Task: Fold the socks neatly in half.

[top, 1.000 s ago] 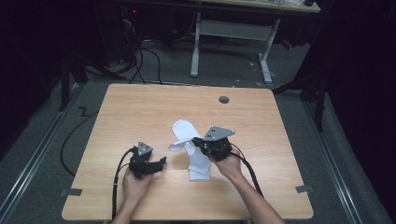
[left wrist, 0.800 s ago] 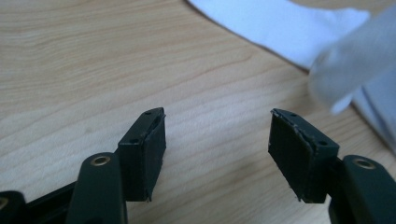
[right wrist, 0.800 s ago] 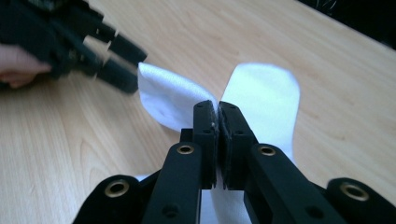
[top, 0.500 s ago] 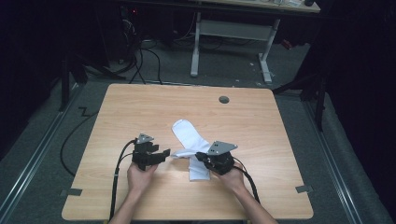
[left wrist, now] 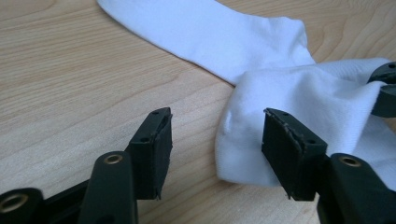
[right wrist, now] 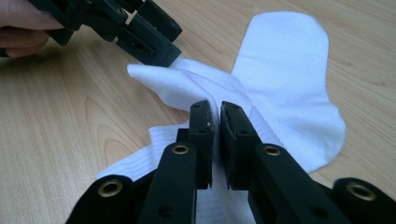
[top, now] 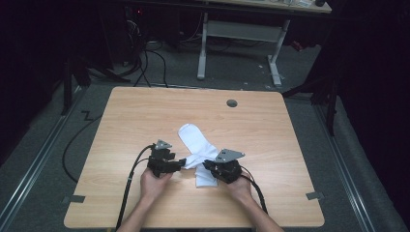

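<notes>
The right gripper [right wrist: 214, 112] is clenched on a fold of the white sock [right wrist: 285, 88], its jaws pinching the cloth between them. The left gripper [left wrist: 215, 140] stands released, jaws wide apart, with a corner of the sock [left wrist: 261, 126] lying between them and touching the right-hand pad; in the right gripper view it sits at eleven o'clock of the pinched fold.

In the high view the left gripper [top: 181, 163] and right gripper [top: 207, 166] lie close together at six o'clock on the wooden table [top: 125, 116], the sock [top: 193, 140] stretching from between them toward twelve o'clock. Compared with a second ago, both grippers have come nearer the person's edge and nearer each other, and the sock has been drawn along with them.
</notes>
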Motion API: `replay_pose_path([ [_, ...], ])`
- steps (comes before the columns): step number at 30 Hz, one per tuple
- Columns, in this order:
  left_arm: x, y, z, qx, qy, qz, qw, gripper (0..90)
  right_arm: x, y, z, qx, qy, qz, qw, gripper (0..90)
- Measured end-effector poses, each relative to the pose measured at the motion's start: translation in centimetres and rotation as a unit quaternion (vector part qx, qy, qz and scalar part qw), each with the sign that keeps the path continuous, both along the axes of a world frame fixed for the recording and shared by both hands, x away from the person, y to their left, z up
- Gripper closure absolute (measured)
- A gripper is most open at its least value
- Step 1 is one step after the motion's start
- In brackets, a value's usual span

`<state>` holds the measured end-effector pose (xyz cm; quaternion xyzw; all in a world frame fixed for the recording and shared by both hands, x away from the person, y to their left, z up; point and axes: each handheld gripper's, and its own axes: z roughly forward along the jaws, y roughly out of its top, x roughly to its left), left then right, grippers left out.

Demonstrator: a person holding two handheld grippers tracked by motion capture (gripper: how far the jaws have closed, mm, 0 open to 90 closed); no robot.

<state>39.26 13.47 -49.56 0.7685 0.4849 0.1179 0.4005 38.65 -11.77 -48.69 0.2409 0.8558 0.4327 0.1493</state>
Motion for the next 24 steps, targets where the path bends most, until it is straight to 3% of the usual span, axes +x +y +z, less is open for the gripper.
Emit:
replay_pose_path([
  [9,0.0,-1.1,-0.3,0.055,-0.011,-0.015,0.9983,70.7,-0.1,0.4,-0.1,-0.007,-0.001,-0.012,0.9999,75.6],
  [13,0.3,-1.3,0.0,0.066,-0.003,-0.023,0.9976,83.4,-0.3,0.4,0.1,-0.008,0.0,-0.023,0.9997,70.6],
  [17,0.5,-1.6,0.3,0.07,-0.004,-0.032,0.997,86.2,-0.6,0.1,0.5,0.001,-0.005,-0.032,0.9995,68.5],
  [24,0.6,-0.7,0.9,0.042,-0.013,-0.023,0.9988,87.2,-1.6,-0.8,1.8,0.018,-0.025,-0.05,0.9983,64.5],
])
